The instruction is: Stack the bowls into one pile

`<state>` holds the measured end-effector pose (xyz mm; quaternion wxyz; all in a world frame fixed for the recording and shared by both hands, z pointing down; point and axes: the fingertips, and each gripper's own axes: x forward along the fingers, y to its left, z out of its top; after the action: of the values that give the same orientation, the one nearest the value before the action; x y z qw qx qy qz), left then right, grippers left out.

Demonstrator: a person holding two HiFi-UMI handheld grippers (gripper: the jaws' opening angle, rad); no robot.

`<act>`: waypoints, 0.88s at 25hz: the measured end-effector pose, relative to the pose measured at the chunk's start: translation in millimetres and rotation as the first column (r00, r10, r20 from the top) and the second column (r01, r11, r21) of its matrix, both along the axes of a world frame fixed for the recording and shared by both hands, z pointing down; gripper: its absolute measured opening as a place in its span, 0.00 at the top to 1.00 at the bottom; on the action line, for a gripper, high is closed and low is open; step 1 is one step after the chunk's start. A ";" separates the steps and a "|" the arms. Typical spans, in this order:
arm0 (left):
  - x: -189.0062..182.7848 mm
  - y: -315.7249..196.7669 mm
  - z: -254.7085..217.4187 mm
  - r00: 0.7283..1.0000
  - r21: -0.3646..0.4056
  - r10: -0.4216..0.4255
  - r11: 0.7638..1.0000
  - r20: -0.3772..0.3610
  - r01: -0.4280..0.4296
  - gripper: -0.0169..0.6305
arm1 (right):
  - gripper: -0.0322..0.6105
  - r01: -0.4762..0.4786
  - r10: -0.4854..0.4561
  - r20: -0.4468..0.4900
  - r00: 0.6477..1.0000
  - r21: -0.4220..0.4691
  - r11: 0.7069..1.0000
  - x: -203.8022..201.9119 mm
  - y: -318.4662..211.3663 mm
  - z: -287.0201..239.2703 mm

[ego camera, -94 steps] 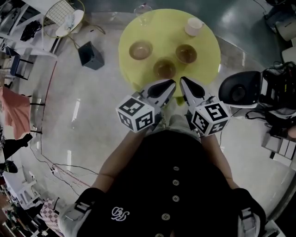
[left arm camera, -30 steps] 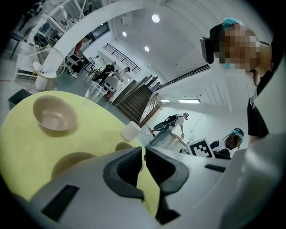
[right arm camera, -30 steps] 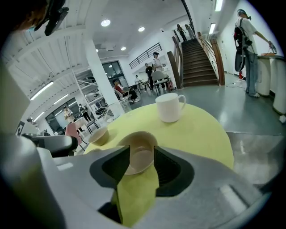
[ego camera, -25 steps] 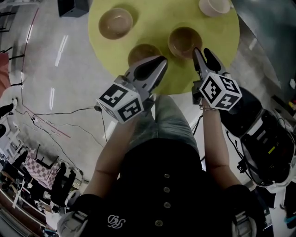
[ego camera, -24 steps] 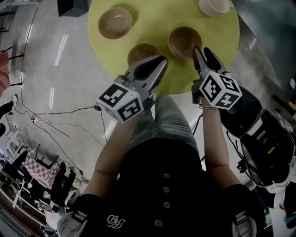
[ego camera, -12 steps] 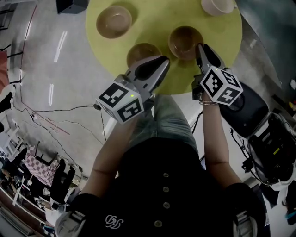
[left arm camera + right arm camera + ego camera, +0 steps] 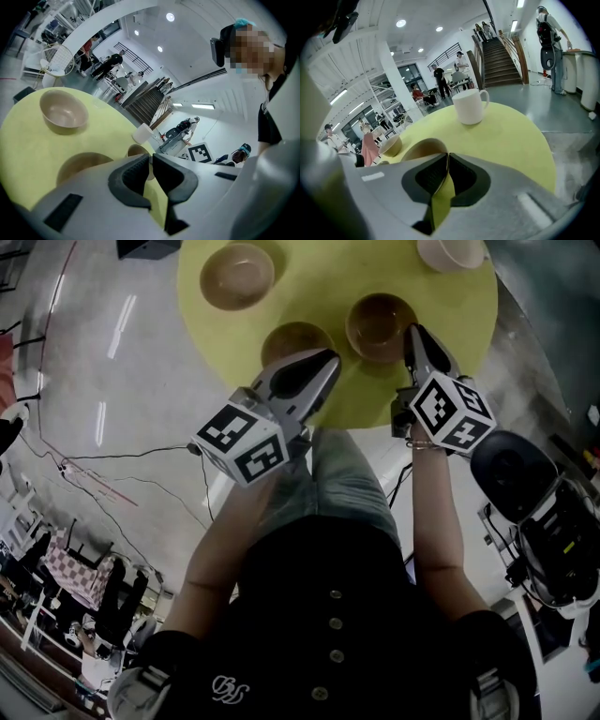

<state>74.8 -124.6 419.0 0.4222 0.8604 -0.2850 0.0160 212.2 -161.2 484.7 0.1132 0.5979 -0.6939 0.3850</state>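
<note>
Three brown bowls stand apart on the round yellow table [image 7: 319,282]: one far left [image 7: 237,275], one in the middle [image 7: 292,338] and one on the right [image 7: 380,324]. My right gripper [image 7: 412,331] sits at the right bowl's near rim. Its jaws have just been closing and now pinch that rim [image 7: 436,143]; the gripper's tips meet there [image 7: 447,155]. My left gripper [image 7: 330,357] hovers just right of the middle bowl [image 7: 79,164], shut [image 7: 151,157] with nothing between its jaws. The far left bowl [image 7: 63,110] stands further back.
A white mug [image 7: 450,251] [image 7: 469,107] stands at the table's far right edge. A black round stool [image 7: 511,474] and equipment sit on the floor at the right. Cables run over the floor at the left. The person's legs are below the table edge.
The right gripper's jaws have closed onto the near rim of the right bowl. The left gripper has stayed beside the middle bowl. The view has shifted slightly.
</note>
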 end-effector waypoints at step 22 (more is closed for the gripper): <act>-72.6 -3.4 -27.8 0.992 0.112 -0.128 0.986 0.020 0.125 0.92 | 0.93 0.125 -0.130 0.038 0.991 0.110 0.986 -61.3 16.1 -62.9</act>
<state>2.2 -128.0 391.2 0.3703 0.8623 -0.3452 -0.0146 150.9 -145.2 421.8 0.0898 0.5487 -0.7528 0.3524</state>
